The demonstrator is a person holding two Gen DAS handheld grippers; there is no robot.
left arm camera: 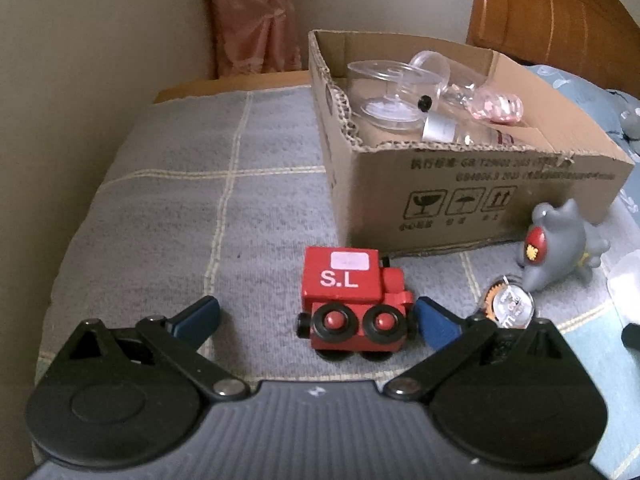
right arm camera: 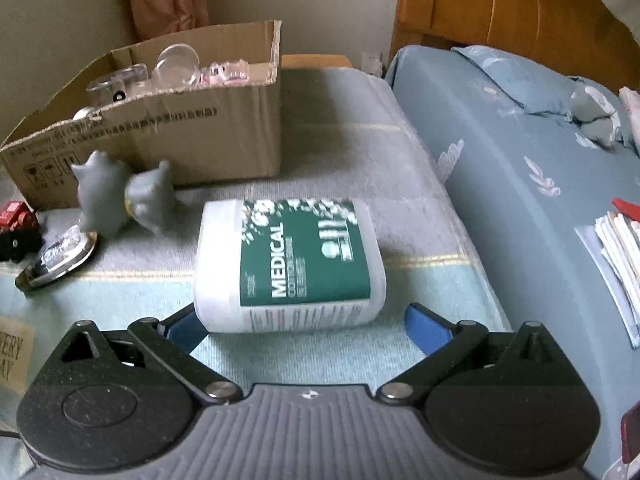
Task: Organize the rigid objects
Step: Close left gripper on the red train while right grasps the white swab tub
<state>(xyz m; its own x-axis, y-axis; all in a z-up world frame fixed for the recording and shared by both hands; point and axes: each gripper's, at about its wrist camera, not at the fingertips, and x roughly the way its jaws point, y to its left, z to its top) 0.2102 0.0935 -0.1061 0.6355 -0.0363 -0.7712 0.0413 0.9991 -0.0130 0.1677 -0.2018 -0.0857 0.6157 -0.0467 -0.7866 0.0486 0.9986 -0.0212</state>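
Note:
A red wooden toy train (left arm camera: 352,300) marked "S.L" stands on the grey checked blanket. My left gripper (left arm camera: 316,320) is open around it, the right finger close to its front, the left finger well apart. A white jar with a green "MEDICAL" label (right arm camera: 288,264) lies on its side. My right gripper (right arm camera: 308,328) is open, its blue fingertips at the jar's near end. A cardboard box (left arm camera: 480,192) behind holds clear plastic containers (left arm camera: 392,92). The same box (right arm camera: 208,136) shows in the right wrist view.
A grey toy figure (left arm camera: 560,248) and a round clear case (left arm camera: 508,304) lie right of the train, also seen as figure (right arm camera: 120,200) and case (right arm camera: 60,260). A blue bedspread (right arm camera: 520,184) with papers (right arm camera: 620,252) rises at right. Wooden headboard (right arm camera: 500,8) behind.

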